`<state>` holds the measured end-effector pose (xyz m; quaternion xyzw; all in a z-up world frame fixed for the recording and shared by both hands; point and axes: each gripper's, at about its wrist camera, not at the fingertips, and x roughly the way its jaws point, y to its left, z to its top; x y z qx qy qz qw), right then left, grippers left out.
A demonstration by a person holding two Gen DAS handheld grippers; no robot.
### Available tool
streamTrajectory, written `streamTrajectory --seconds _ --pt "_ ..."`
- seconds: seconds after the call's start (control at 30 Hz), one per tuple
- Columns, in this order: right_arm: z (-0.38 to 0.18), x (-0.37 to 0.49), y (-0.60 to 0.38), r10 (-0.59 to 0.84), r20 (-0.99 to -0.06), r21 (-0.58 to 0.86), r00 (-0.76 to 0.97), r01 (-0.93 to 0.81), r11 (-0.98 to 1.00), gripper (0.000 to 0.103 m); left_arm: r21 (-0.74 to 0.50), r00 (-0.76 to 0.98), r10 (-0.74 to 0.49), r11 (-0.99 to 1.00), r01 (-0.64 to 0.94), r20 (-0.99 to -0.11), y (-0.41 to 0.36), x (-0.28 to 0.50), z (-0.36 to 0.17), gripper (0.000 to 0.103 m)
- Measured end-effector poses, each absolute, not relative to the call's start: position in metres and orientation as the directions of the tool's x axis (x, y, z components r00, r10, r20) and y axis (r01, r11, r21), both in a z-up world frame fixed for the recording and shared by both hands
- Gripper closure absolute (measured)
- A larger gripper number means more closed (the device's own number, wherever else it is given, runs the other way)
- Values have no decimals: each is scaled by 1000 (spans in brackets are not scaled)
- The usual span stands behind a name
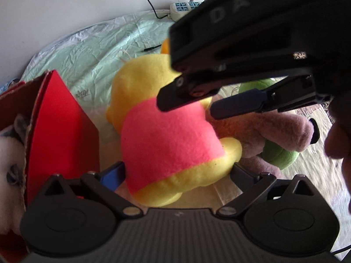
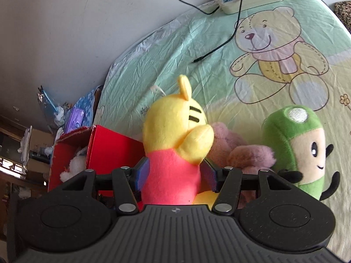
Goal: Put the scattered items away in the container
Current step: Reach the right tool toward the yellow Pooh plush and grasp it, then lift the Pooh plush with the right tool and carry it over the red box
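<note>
Right hand-held gripper (image 2: 174,178) clamped on fuzzy yellow bear plush (image 2: 173,151), left hand-held gripper (image 1: 178,174) spread around it, red cardboard box (image 1: 63,118) beside

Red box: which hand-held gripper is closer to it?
Left. The left hand-held gripper sits right beside the box; the right hand-held gripper is farther off, gripping the bear.

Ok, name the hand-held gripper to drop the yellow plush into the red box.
Right hand-held gripper: its pads pinch the yellow plush by its torso; the left hand-held gripper stands open around its base.
</note>
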<state>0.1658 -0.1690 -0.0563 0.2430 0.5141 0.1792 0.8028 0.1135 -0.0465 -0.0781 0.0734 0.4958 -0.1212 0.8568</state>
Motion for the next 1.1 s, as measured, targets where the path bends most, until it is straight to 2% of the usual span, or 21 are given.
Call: streamTrajectory --seconds 0.13,0.17,0.2,0.37,0.47,0.67,0.9,1.1 --pt "-72 170 -156 534 -752 568 387 -31 823 45 -3 468 -127 966 257 -875 -42 118 -88 5" --pt "-75 172 -156 547 -744 585 384 -22 811 46 -2 465 -121 969 249 -877 -40 119 -91 13" --pt "-77 173 -156 559 -736 600 383 -15 800 46 6 464 -109 971 240 -879 -38 120 -93 28" --pt "-71 170 -146 550 -740 576 386 -58 815 57 -1 442 -94 979 205 -892 -28 126 -101 44" --pt "-64 164 -144 539 -735 558 412 -85 825 62 6 457 -92 978 210 -885 -29 125 -98 50" --pt "-48 153 -161 542 -695 578 473 -81 812 65 38 525 -102 968 249 -845 -41 115 -76 53" --pt "-19 133 -178 559 -614 630 557 -81 773 66 66 621 -129 957 282 -773 -50 101 -39 54" --pt "0 119 -173 546 -580 626 605 -99 774 65 73 650 -143 953 294 -746 -54 98 -20 53"
